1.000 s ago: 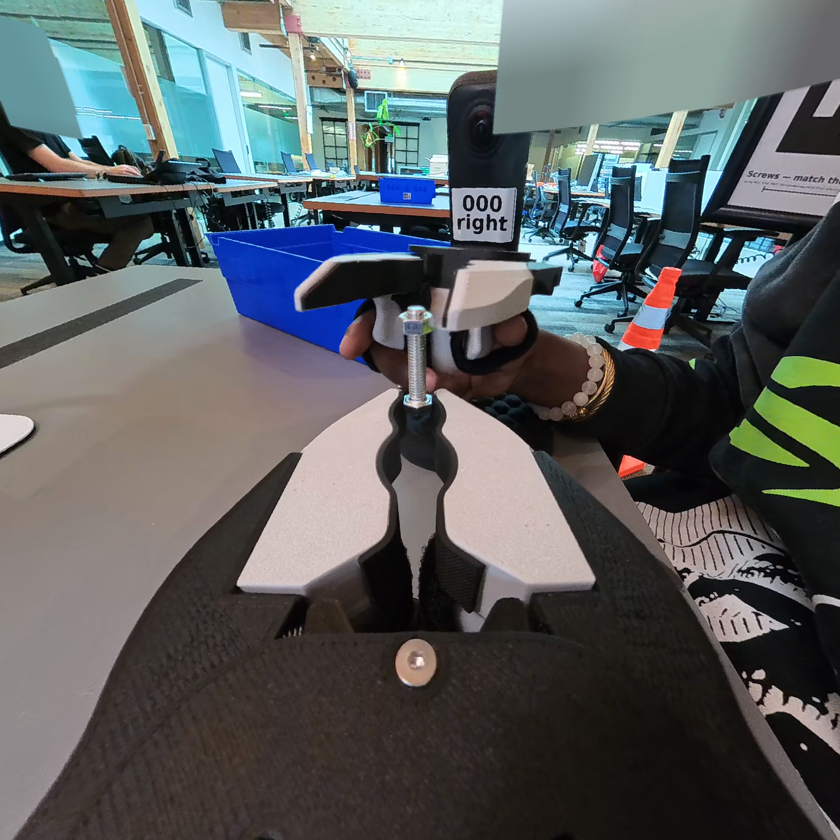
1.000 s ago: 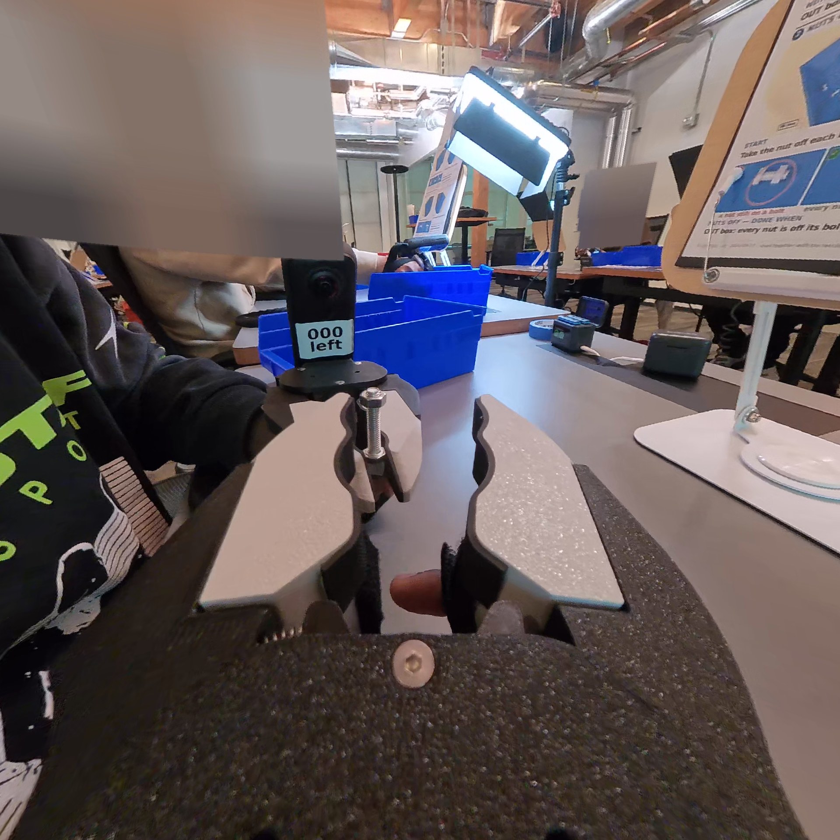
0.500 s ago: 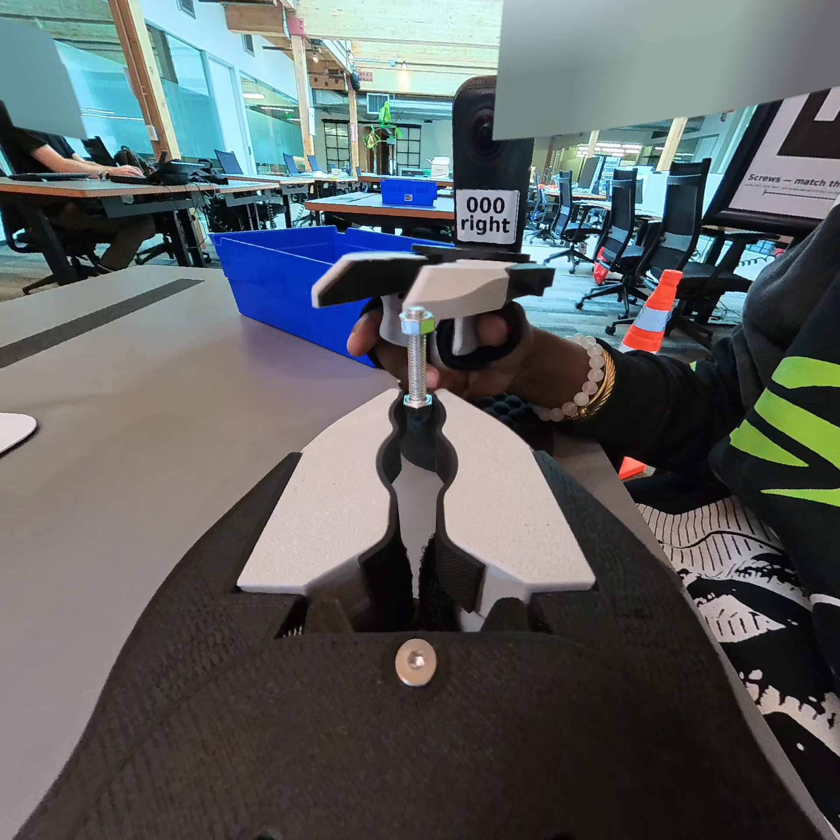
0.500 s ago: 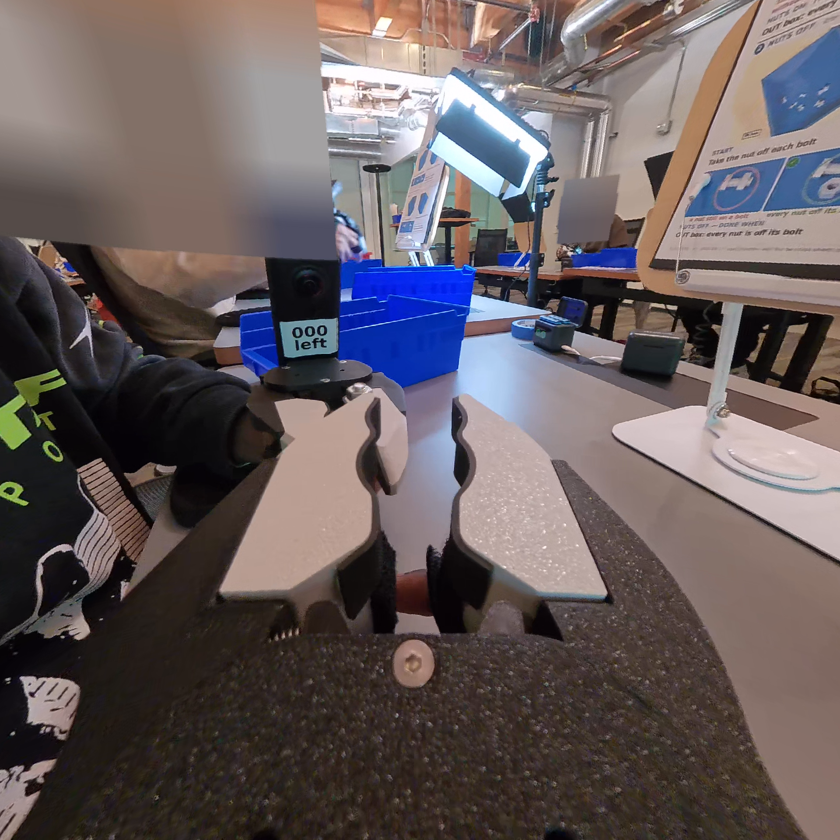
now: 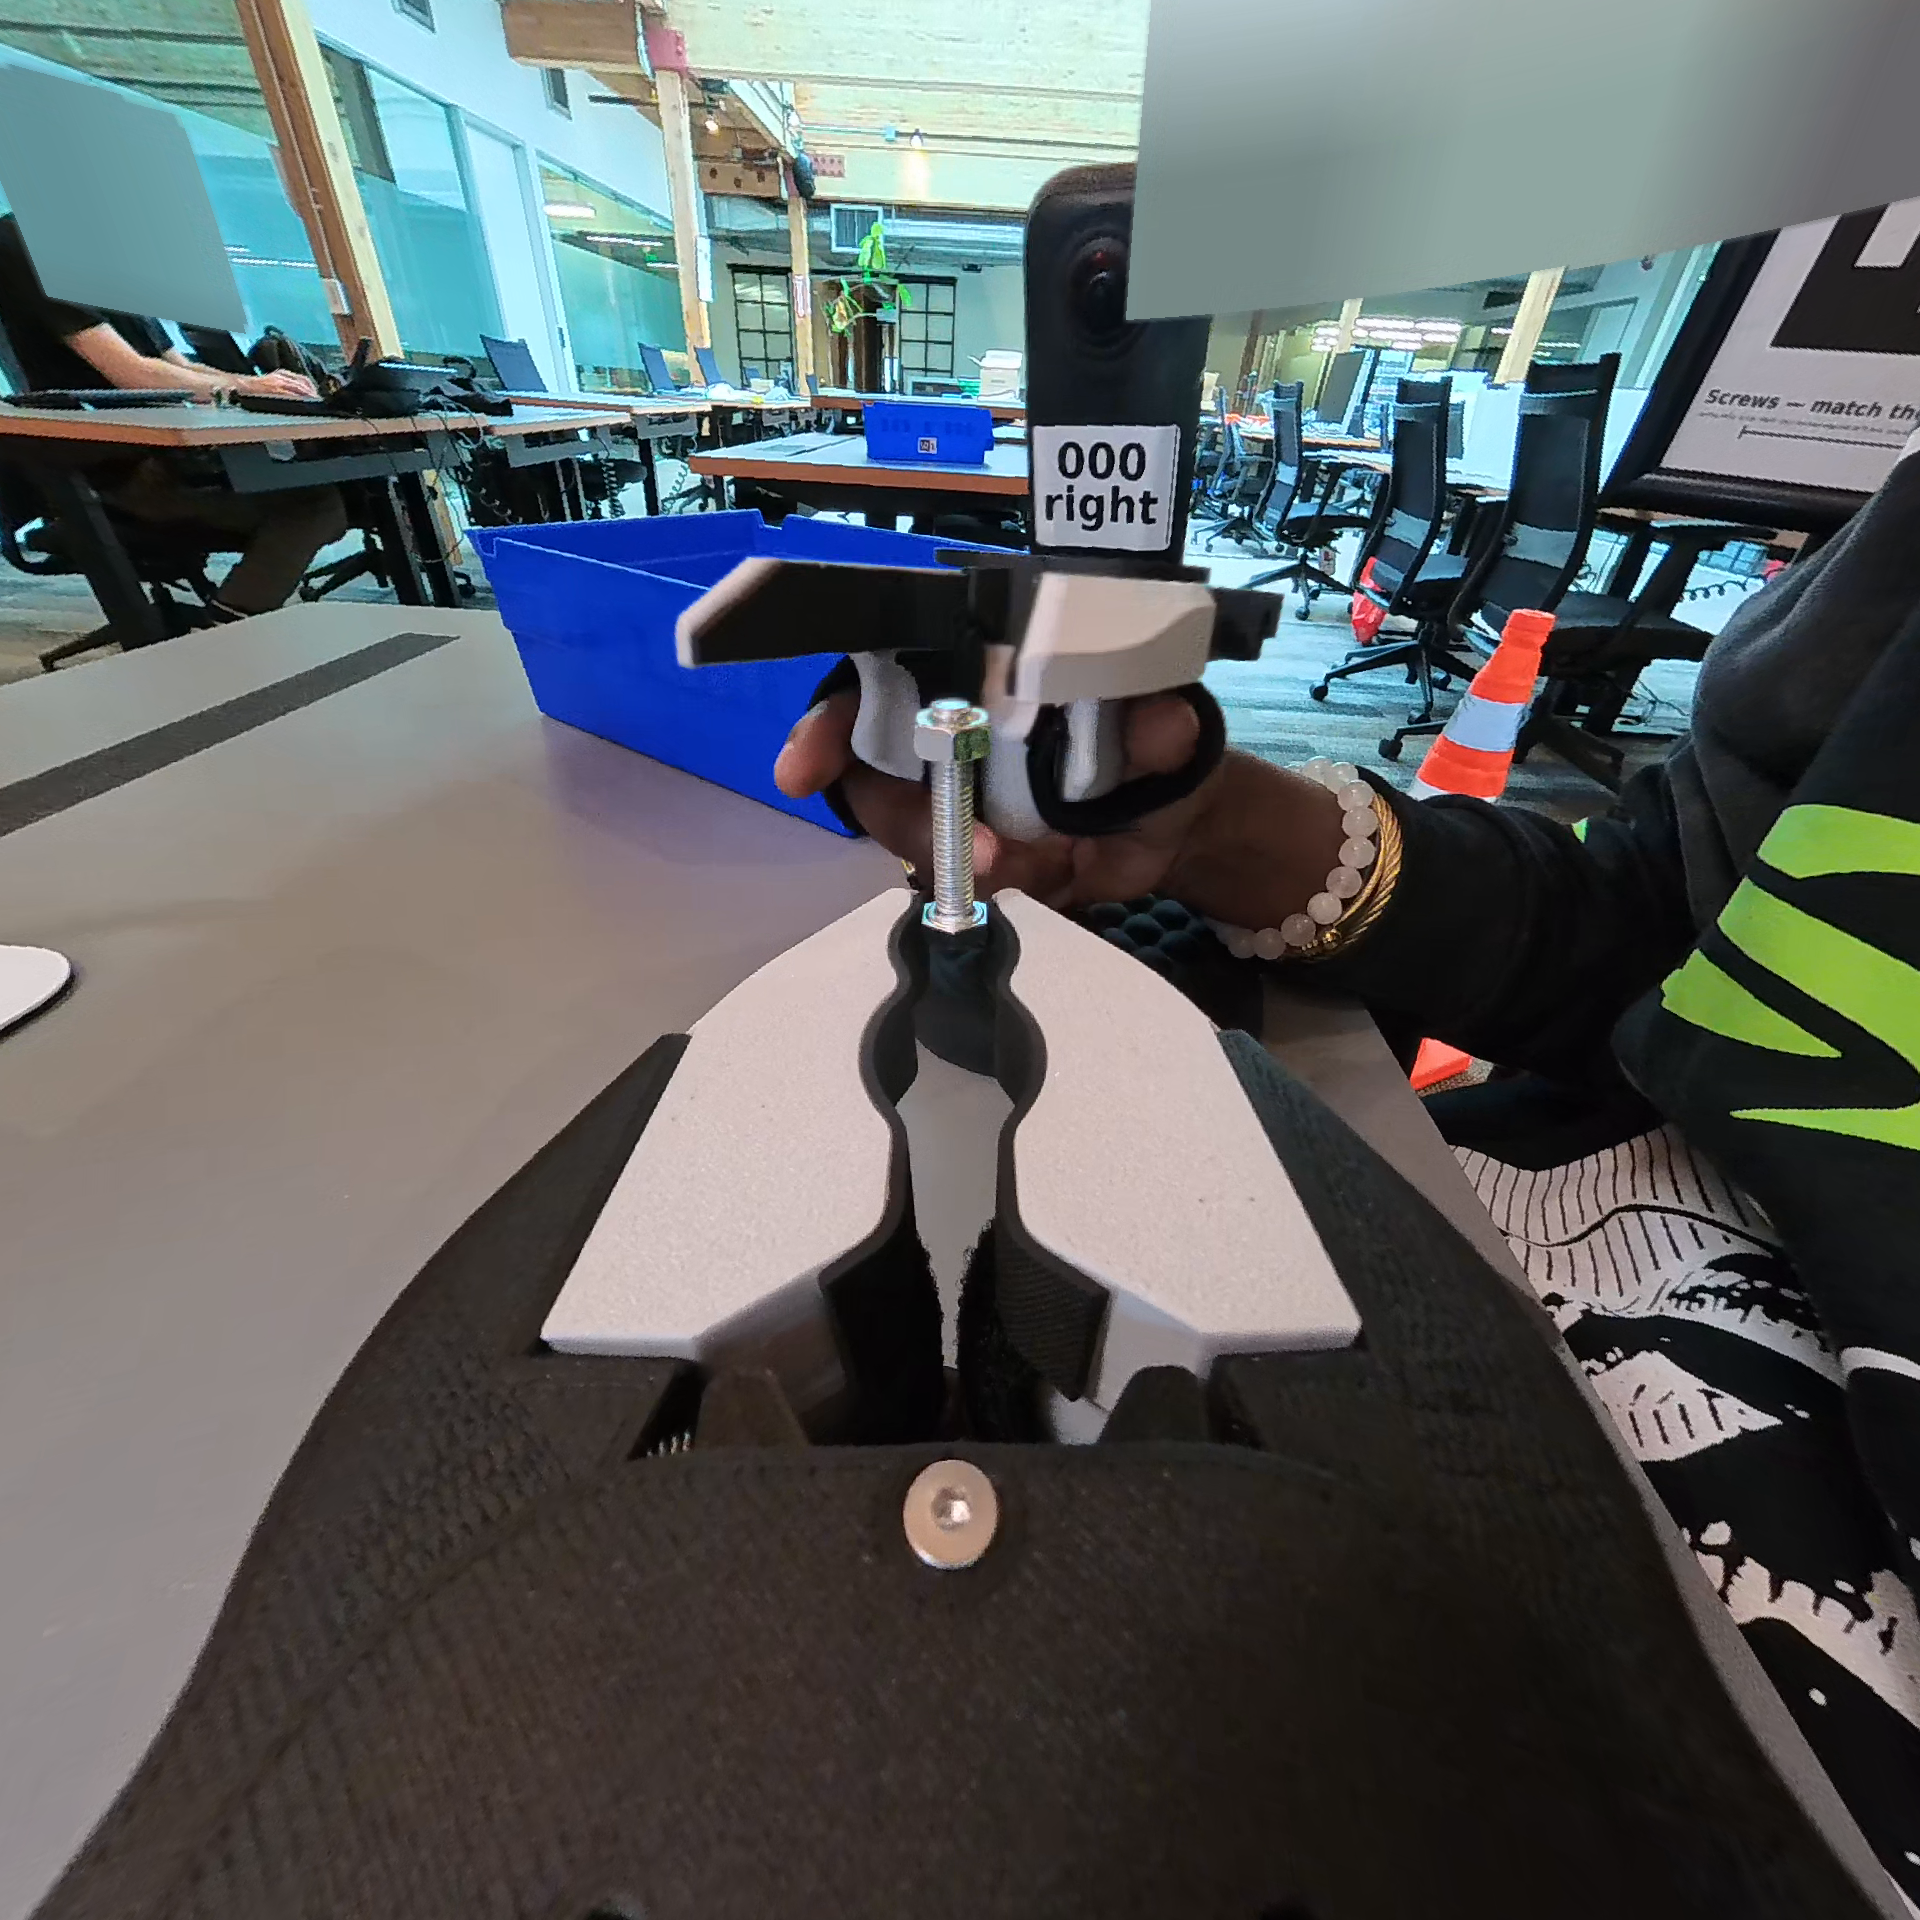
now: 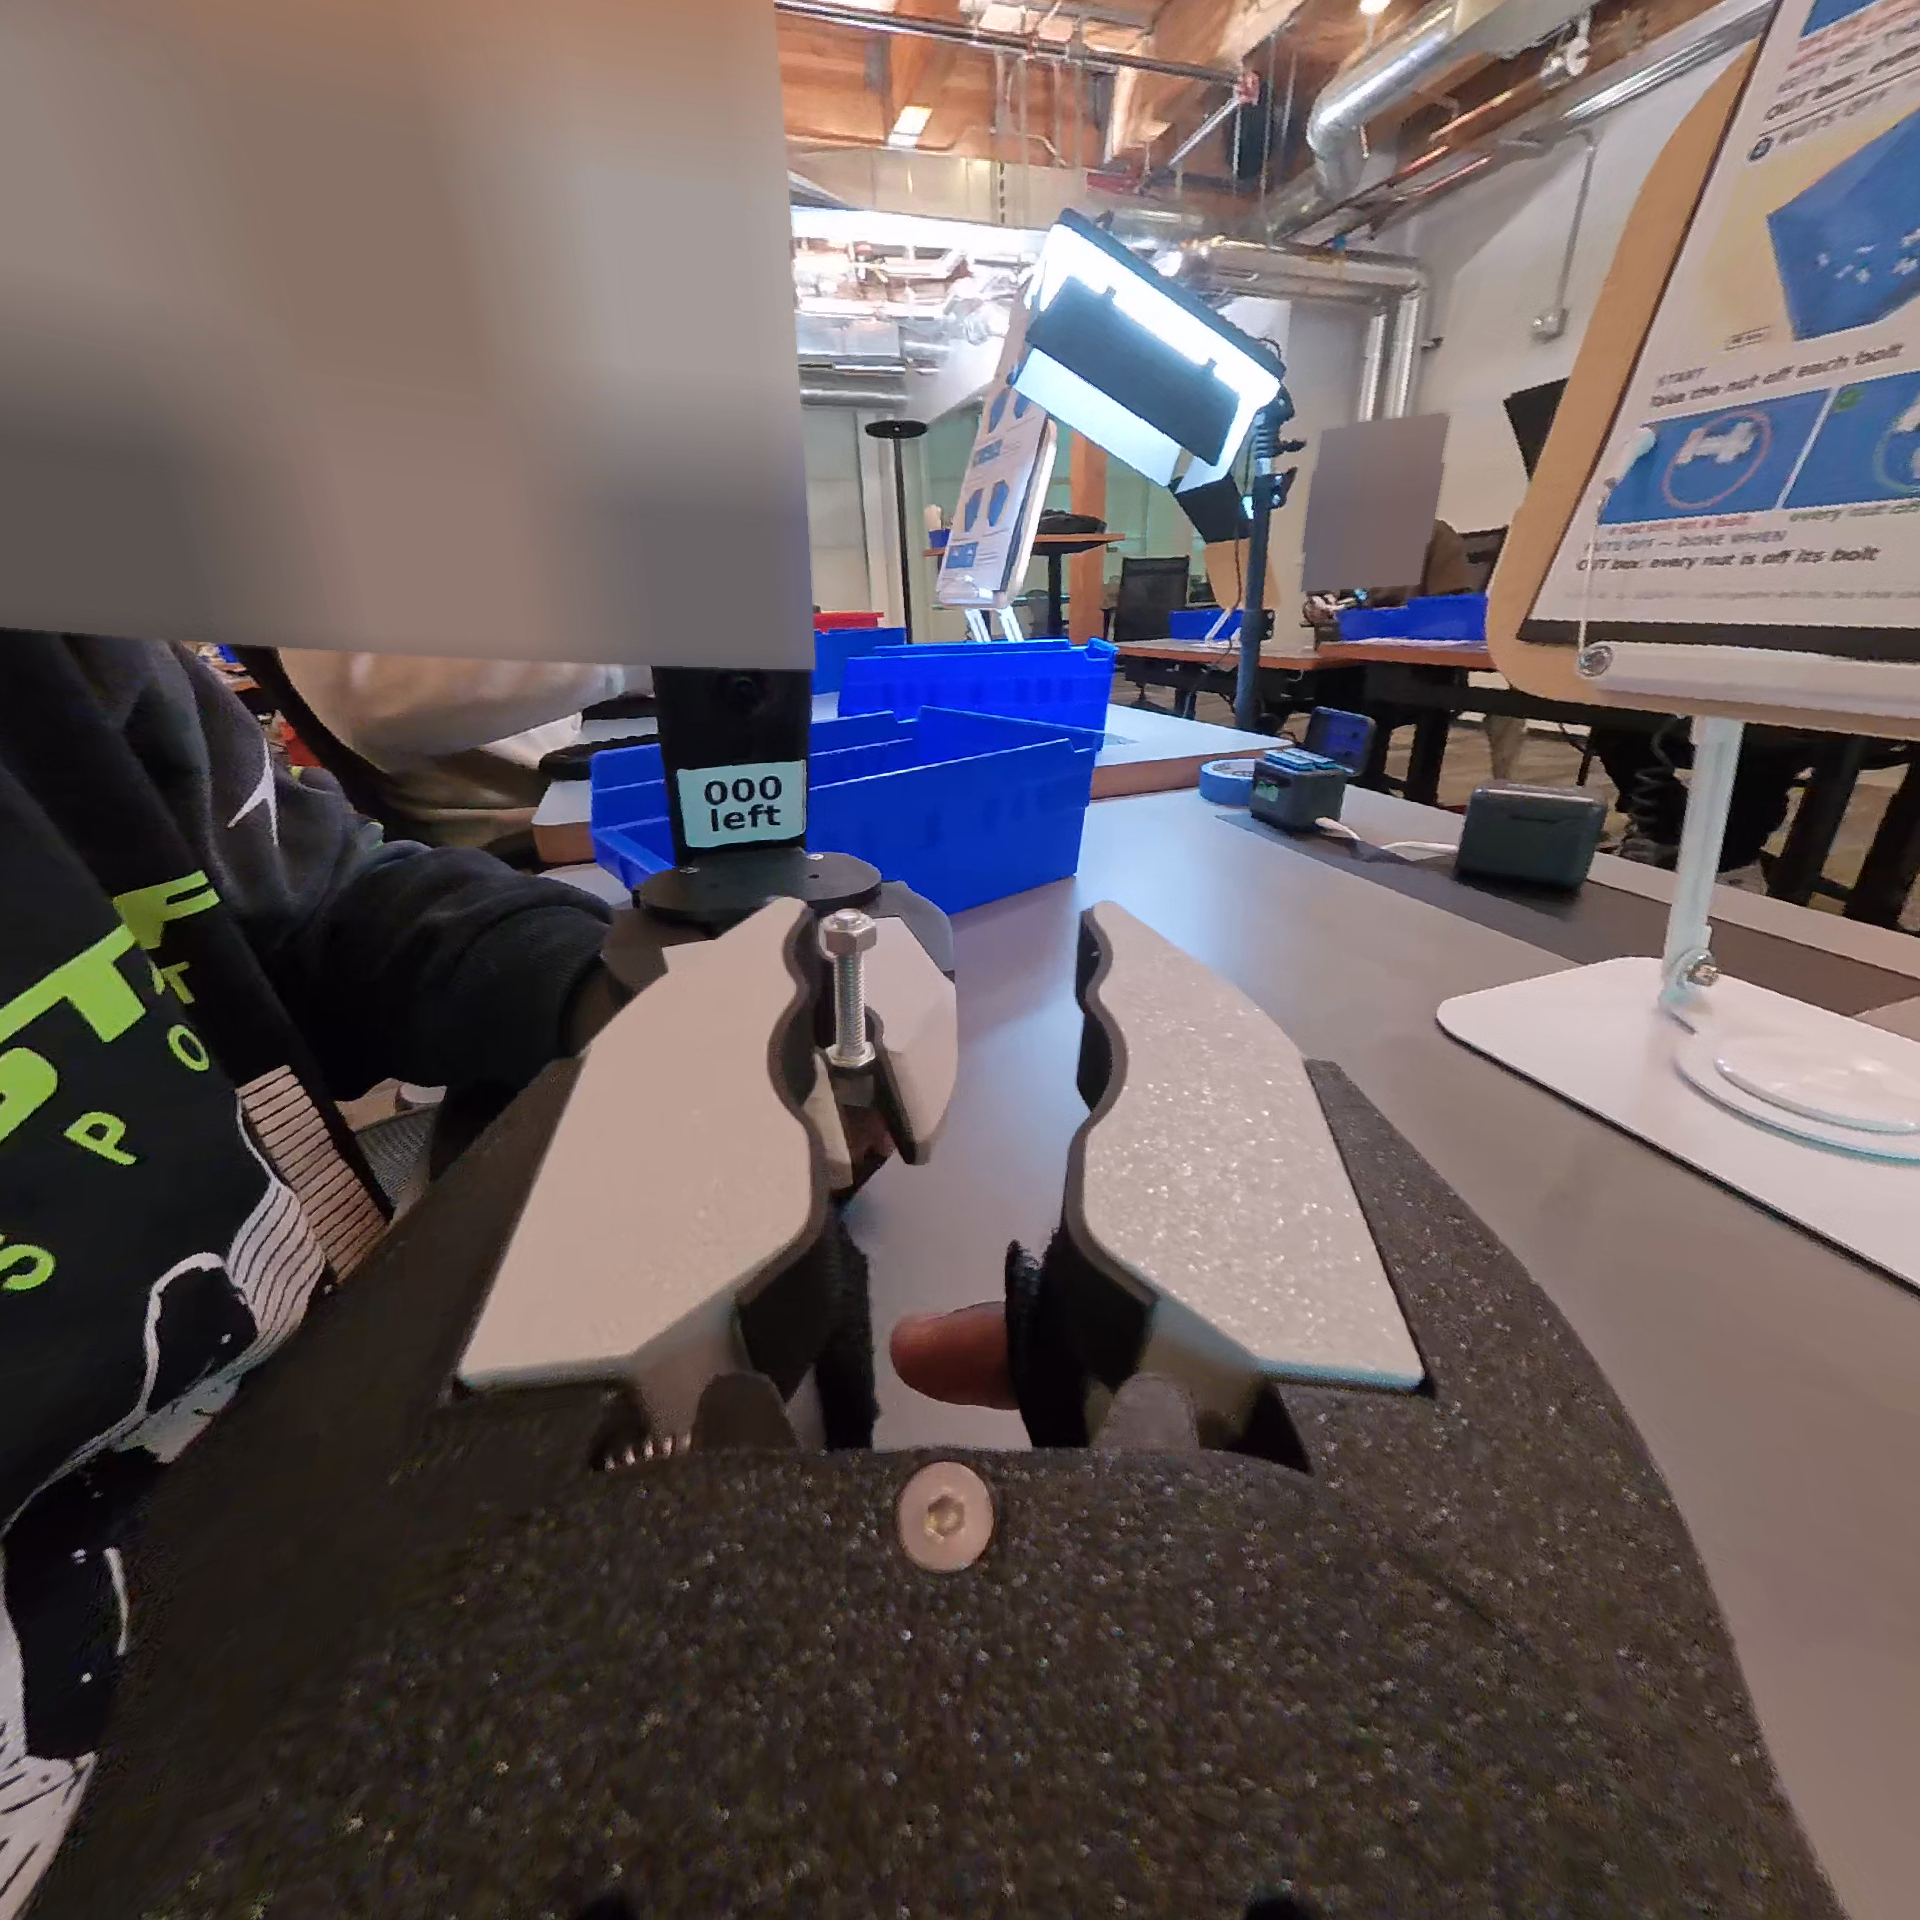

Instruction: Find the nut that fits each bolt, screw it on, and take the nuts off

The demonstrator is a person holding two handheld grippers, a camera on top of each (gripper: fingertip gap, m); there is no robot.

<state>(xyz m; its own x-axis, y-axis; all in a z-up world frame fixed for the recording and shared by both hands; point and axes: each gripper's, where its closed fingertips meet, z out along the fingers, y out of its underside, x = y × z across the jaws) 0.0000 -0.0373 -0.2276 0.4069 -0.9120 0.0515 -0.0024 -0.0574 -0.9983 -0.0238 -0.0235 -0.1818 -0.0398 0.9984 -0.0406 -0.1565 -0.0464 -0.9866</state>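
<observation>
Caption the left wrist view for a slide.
Left hand-held gripper holds a bolt upright, nut at its top, with the open right hand-held gripper just behind.

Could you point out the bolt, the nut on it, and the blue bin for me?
bolt (image 5: 952,847), left wrist view, on the middle of its threaded shaft.
nut (image 5: 952,735), left wrist view, on its front face at the bolt's top end.
blue bin (image 6: 935,831), right wrist view, on its near side wall.
</observation>
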